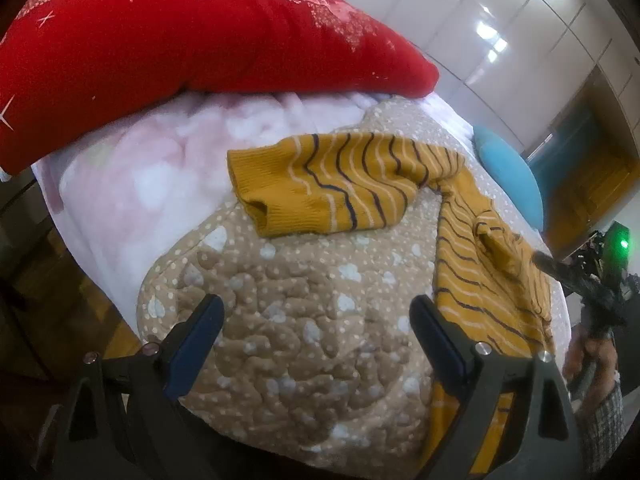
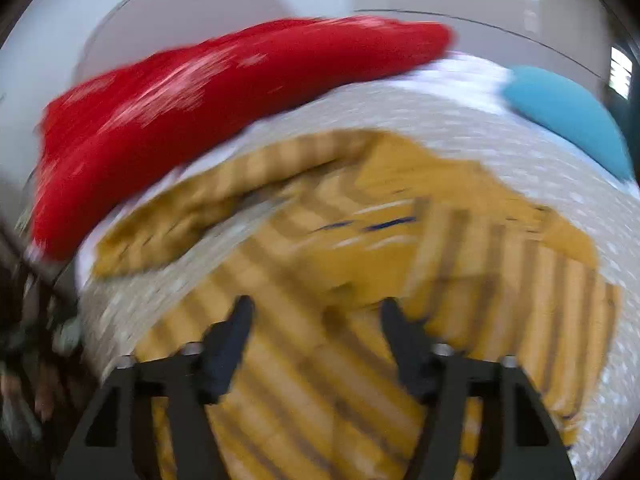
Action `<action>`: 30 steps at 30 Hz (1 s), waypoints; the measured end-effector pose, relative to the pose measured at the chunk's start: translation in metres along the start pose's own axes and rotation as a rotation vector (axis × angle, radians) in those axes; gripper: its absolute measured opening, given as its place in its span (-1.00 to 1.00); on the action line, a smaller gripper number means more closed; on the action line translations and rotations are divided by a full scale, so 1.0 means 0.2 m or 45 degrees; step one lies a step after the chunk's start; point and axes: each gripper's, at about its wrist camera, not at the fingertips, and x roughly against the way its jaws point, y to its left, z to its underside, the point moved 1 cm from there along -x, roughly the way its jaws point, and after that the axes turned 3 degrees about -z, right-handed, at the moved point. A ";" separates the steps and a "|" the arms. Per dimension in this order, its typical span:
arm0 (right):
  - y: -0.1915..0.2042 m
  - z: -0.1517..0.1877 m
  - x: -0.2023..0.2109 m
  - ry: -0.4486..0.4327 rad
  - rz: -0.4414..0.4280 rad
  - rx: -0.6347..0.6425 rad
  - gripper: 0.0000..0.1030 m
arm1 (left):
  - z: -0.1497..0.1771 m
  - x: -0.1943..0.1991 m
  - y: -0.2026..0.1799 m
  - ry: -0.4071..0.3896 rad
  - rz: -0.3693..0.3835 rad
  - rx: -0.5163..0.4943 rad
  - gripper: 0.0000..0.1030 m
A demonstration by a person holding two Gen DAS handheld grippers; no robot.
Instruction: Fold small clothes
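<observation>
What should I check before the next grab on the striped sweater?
1. Left gripper open, nothing held: ok.
2. Right gripper open over the mustard striped sweater: ok.
3. Sleeve spread out, not yet folded in: ok.
4. Sweater lies fully on the beige quilt: cannot tell, its near edge is cut off.
5. Right wrist view sharp enough to aim: not ok, motion blur.

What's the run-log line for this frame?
left gripper: open, empty | right gripper: open, empty | mustard-yellow striped knit sweater: unfolded on beige dotted quilt
</observation>
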 end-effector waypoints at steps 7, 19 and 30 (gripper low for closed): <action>-0.21 -0.11 -0.36 0.221 -0.140 -0.344 -0.26 | -0.01 0.00 0.03 0.000 -0.001 0.014 0.81; 0.17 -0.63 -0.64 0.065 -0.069 -0.132 -0.04 | -0.05 0.08 0.27 -0.081 -0.122 0.132 0.81; -0.11 -0.27 -0.29 0.081 0.313 -0.203 -0.49 | -0.05 0.16 0.51 -0.137 -0.199 0.235 0.81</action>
